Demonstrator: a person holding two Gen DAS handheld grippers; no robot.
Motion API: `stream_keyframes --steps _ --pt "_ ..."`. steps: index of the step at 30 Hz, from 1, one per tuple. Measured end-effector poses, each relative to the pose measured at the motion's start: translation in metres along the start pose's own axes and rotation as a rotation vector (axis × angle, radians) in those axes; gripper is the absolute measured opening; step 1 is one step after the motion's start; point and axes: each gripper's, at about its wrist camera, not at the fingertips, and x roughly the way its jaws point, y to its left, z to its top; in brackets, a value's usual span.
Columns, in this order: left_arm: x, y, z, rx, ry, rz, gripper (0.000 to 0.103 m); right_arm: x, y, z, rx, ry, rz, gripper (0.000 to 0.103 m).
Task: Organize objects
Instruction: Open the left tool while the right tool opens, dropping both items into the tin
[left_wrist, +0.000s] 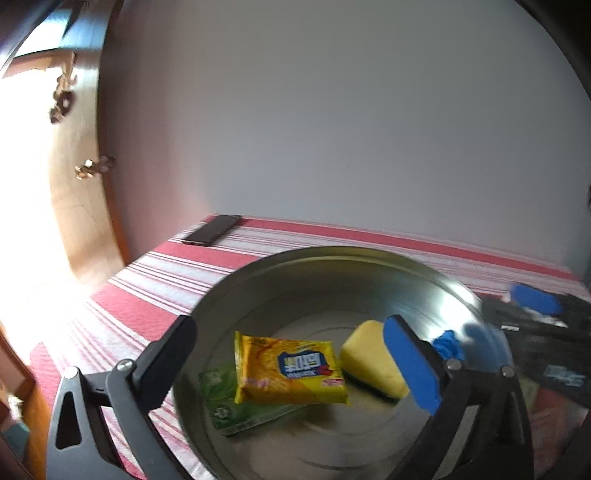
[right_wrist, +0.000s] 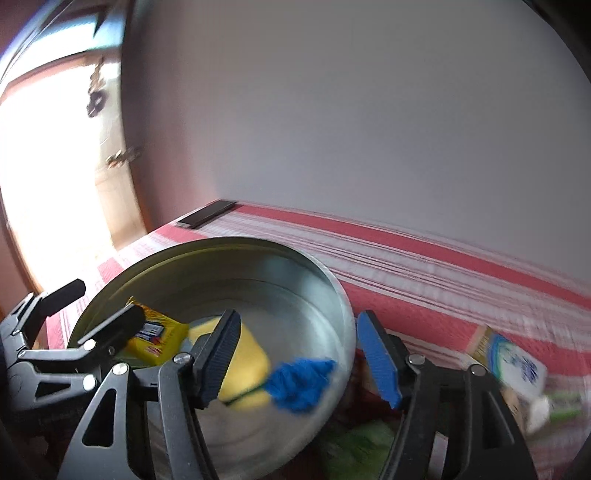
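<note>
Both grippers empty, jaws apart: left gripper (left_wrist: 299, 365), right gripper (right_wrist: 299, 358). Blue yarn tuft (right_wrist: 301, 384) inside steel basin (right_wrist: 332, 291), by sponge (right_wrist: 247, 369), directly between right jaws; right nearer.

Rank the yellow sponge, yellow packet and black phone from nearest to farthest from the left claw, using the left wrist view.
1. Yellow sponge, in the metal bowl beside the left claw's blue pad.
2. Yellow packet, bowl centre; too close to call against the sponge.
3. Black phone, far table corner.
</note>
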Motion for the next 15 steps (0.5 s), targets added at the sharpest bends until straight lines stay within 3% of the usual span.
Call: stream_keyframes --steps 4,8,11,15 --pt "0.008 0.0 0.003 -0.005 -0.007 0.031 0.103 -0.035 -0.039 -0.02 0.063 -0.041 -0.069 0.07" --pt "0.024 -0.001 0.009 0.005 -0.016 0.085 0.103 -0.068 -0.077 -0.045 0.13 -0.058 -0.21 0.079" --pt "0.035 0.004 0.013 -0.018 -0.007 0.096 0.103 -0.083 -0.1 -0.065 0.15 -0.02 -0.296 0.081" --pt "0.028 -0.004 0.008 -0.006 -0.016 0.079 0.103 -0.093 -0.123 -0.084 0.195 0.036 -0.347 0.081"
